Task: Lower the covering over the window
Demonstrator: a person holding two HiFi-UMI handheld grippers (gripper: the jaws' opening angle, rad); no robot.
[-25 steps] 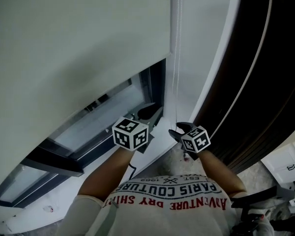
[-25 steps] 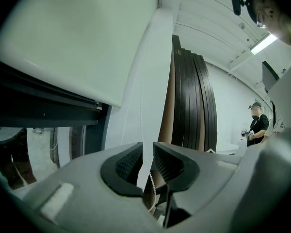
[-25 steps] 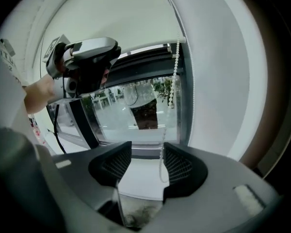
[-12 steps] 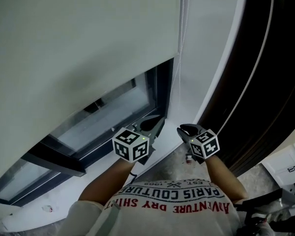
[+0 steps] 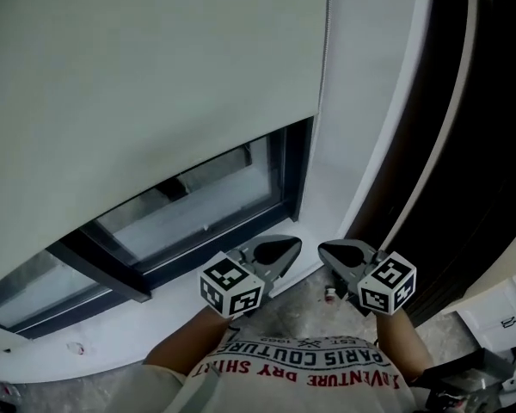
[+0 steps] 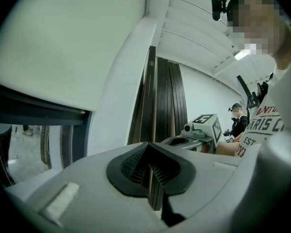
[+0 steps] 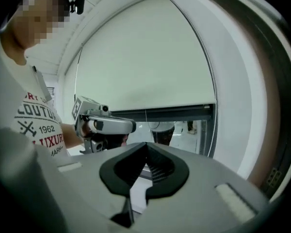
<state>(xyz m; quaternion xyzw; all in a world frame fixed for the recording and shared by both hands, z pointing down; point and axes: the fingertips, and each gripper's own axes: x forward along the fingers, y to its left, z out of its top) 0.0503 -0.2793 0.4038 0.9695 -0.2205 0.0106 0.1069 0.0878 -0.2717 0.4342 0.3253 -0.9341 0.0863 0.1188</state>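
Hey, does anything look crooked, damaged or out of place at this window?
Nothing stands out. The blind hangs flat with a straight bottom edge, and no tears or creases show. It simply stops short of the sill, leaving the lower strip of the window uncovered.

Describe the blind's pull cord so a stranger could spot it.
Find the pale grey-green fabric roller blind covering most of the window. Along its right edge, against the white wall strip, hangs the thin white pull cord. It is hair-thin and hangs free, unlike the broad dark brown panel further right.
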